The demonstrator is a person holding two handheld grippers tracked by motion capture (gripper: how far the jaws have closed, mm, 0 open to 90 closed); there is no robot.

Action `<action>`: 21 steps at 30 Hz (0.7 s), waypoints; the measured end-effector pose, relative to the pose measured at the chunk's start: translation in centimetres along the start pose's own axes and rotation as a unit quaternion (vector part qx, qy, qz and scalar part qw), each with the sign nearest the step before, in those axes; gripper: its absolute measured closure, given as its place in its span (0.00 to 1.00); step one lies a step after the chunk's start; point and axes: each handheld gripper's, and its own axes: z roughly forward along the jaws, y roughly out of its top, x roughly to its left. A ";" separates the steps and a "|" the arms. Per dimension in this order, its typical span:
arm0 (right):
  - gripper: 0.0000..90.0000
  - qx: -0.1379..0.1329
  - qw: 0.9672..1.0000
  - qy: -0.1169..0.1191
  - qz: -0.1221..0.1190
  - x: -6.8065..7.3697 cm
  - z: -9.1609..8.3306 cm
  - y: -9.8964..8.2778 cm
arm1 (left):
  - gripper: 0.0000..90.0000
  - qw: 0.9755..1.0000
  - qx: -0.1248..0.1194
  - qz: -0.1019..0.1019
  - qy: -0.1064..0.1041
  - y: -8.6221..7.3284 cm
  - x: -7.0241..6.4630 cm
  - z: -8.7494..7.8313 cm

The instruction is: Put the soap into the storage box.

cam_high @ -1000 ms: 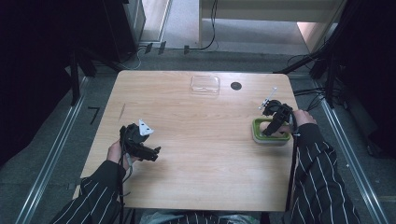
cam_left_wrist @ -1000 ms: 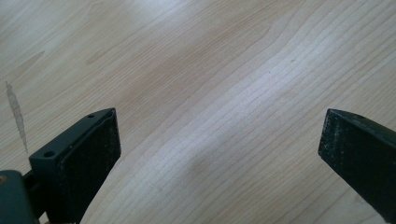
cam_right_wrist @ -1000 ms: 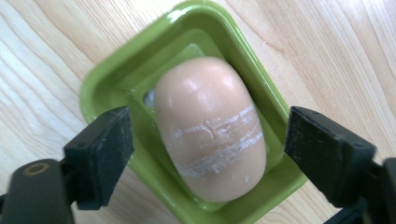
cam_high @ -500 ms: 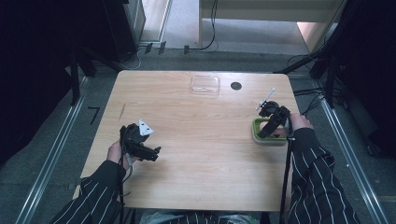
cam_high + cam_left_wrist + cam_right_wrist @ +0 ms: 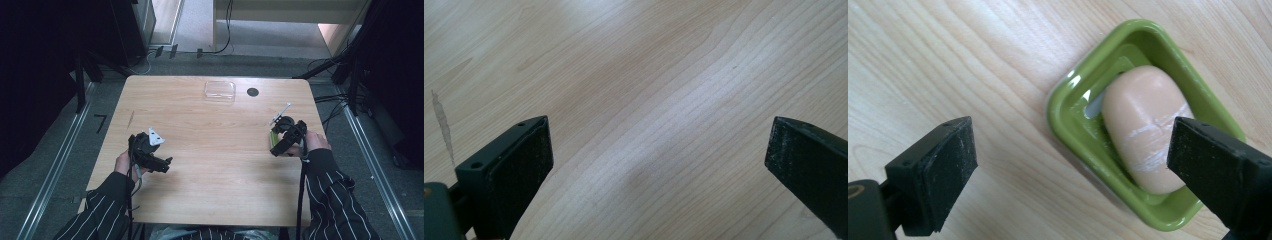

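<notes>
Bright, even overhead light on the wooden table [image 5: 215, 150], dark surroundings, soft shadows, glare on the green dish [image 5: 1073, 107].

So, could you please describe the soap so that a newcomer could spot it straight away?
Start at the wooden table and go to its right edge, by the right hand-held gripper. There sits a green dish, and in it lies the soap: a pale peach oval bar, scratched white.

Green dish [image 5: 1083, 135], peach soap [image 5: 1143, 125]

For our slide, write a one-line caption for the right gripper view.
Open right gripper above a peach soap bar lying in a green dish on the wooden table.
</notes>
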 end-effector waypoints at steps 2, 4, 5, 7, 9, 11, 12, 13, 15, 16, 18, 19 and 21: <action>0.07 -0.001 1.000 0.000 -0.003 0.3 -0.1 -0.1 | 0.00 1.000 0.000 0.000 0.000 0.0 0.0 0.0; 0.07 -0.002 1.000 -0.002 -0.006 0.9 -0.3 -0.2 | 0.00 1.000 0.000 0.000 0.000 0.0 0.0 0.0; 0.07 -0.007 1.000 -0.003 -0.008 1.4 -0.4 -0.4 | 0.00 1.000 -0.001 0.000 0.000 0.0 0.0 0.0; 0.07 -0.012 1.000 -0.007 -0.010 2.0 -0.5 -0.7 | 0.00 1.000 0.000 0.000 0.000 0.0 0.0 0.0; 0.07 -0.014 1.000 -0.014 -0.014 2.5 -0.5 -0.9 | 0.00 1.000 -0.001 0.000 0.000 0.0 0.0 0.0; 0.07 -0.019 1.000 -0.016 -0.011 2.6 -0.6 -1.1 | 0.00 1.000 -0.001 0.000 0.000 0.0 0.0 0.0; 0.07 -0.024 1.000 -0.017 -0.005 2.9 -0.7 -1.5 | 0.00 1.000 0.000 0.001 0.000 0.0 0.0 0.0; 0.07 -0.030 0.999 -0.021 -0.006 3.0 -0.8 -1.8 | 0.00 1.000 0.000 0.001 0.000 0.0 0.0 0.0; 0.07 -0.034 0.999 -0.024 -0.003 3.2 -0.9 -2.0 | 0.00 1.000 0.000 0.000 0.000 0.0 0.0 0.0; 0.07 -0.040 0.999 -0.027 0.001 3.5 -0.9 -2.5 | 0.00 1.000 0.000 0.000 -0.001 0.0 0.0 0.0; 0.07 -0.040 0.999 -0.029 -0.001 3.7 -0.8 -3.1 | 0.00 1.000 0.000 0.000 -0.001 0.0 -0.1 0.0; 0.07 -0.041 0.999 -0.034 0.004 3.9 -0.8 -3.3 | 0.00 1.000 0.000 0.000 -0.001 0.0 -0.1 0.0; 0.07 -0.045 0.998 -0.036 0.008 4.2 -0.8 -3.9 | 0.00 1.000 -0.001 -0.001 0.000 0.0 -0.1 0.0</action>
